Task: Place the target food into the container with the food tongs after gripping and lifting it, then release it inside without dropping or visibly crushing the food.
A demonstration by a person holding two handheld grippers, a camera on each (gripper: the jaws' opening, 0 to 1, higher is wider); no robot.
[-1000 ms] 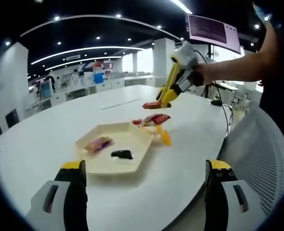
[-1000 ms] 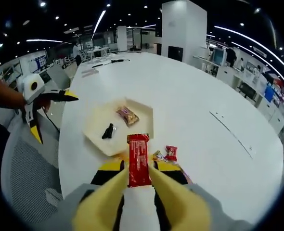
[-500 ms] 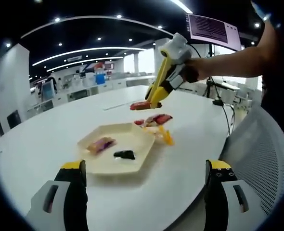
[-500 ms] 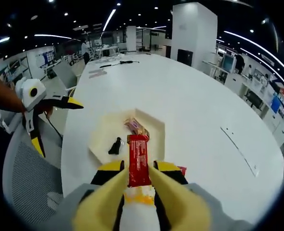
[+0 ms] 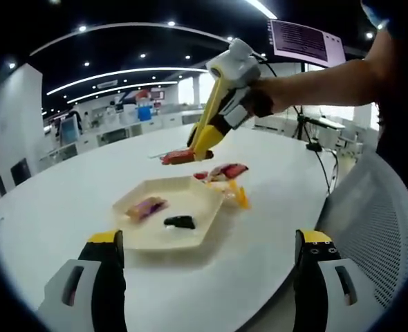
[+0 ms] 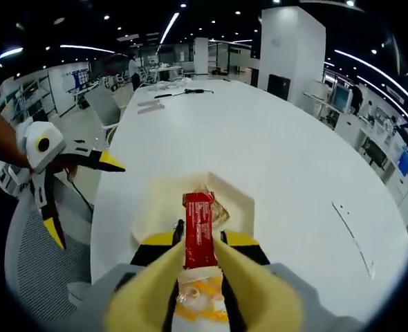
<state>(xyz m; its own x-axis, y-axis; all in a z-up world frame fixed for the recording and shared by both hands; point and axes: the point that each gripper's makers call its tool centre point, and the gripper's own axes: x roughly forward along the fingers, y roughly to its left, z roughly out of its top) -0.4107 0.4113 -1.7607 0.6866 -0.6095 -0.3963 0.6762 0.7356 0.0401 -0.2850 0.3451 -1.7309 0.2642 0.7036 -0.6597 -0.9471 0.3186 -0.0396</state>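
Right gripper view: right gripper (image 6: 198, 257) clamped on a red snack bar (image 6: 198, 239), held above the cream tray (image 6: 240, 206) on the white desk (image 6: 273, 159). Left gripper (image 5: 204, 277) jaws spread apart, holding nothing.

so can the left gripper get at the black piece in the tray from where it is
Probably yes: the left gripper is open and empty, facing the tray, with bare table between. The black piece lies uncovered; the right gripper is held above.
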